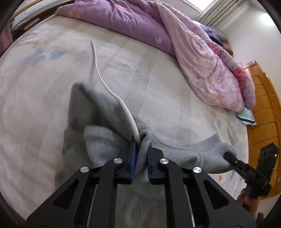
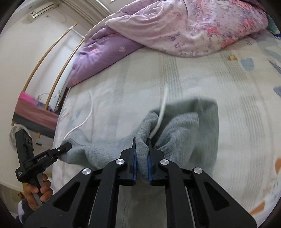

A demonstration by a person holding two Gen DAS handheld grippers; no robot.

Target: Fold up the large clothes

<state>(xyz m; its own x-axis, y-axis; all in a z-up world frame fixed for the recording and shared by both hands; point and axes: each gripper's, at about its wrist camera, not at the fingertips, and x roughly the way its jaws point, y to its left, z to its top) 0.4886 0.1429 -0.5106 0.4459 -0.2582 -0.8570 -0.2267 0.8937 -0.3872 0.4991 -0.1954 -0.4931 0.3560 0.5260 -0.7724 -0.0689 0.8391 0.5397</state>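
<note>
A grey hooded sweatshirt (image 1: 98, 122) with white drawstrings (image 1: 100, 77) hangs between both grippers above the bed. My left gripper (image 1: 141, 149) is shut on a bunched grey edge of it. My right gripper (image 2: 141, 145) is shut on another bunched edge of the sweatshirt (image 2: 184, 126). In the left wrist view the right gripper (image 1: 228, 156) shows at the lower right, its tip against the fabric. In the right wrist view the left gripper (image 2: 67, 145) shows at the lower left, clamped on the fabric. The cloth below the grippers is hidden.
A pale patterned bed sheet (image 1: 52, 73) lies under the garment. A purple and pink quilt (image 1: 202, 57) is piled along the far side. A wooden headboard (image 1: 263, 122) stands at the right. An air conditioner (image 2: 42, 10) hangs on the wall.
</note>
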